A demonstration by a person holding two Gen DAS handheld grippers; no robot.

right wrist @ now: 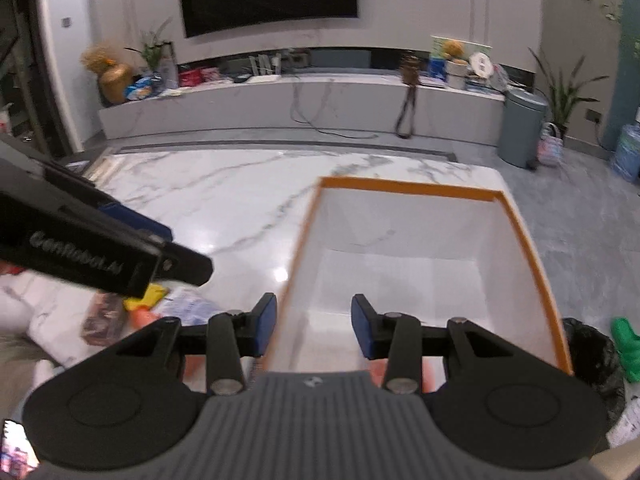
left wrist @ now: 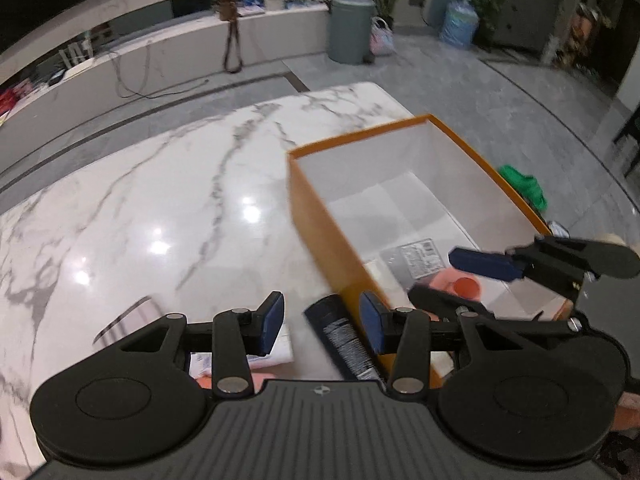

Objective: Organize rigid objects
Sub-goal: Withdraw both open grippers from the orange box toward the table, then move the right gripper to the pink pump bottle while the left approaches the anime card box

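Observation:
An orange box (left wrist: 320, 240) with a white inside stands on the marble table (left wrist: 160, 200). In it lie a clear labelled packet (left wrist: 416, 258), a pink item with a red cap (left wrist: 466, 286) and white pieces. My left gripper (left wrist: 322, 322) hangs open above the box's near left corner. Below its gap a black labelled tube (left wrist: 344, 340) lies on the table against the box wall, touching neither pad. My right gripper (right wrist: 314, 324) is open and empty over the left wall of the box (right wrist: 532, 240); in the left wrist view the right gripper (left wrist: 456, 280) reaches in over the contents.
Left of the box, loose items lie on the table (right wrist: 220, 192): a yellow piece (right wrist: 148, 296), a blue-white packet (right wrist: 188, 304) and a brown packet (right wrist: 102, 316). The left gripper (right wrist: 172, 244) hangs over them. Beyond the right table edge are a black bin bag (right wrist: 592, 352) and a green object (right wrist: 626, 344).

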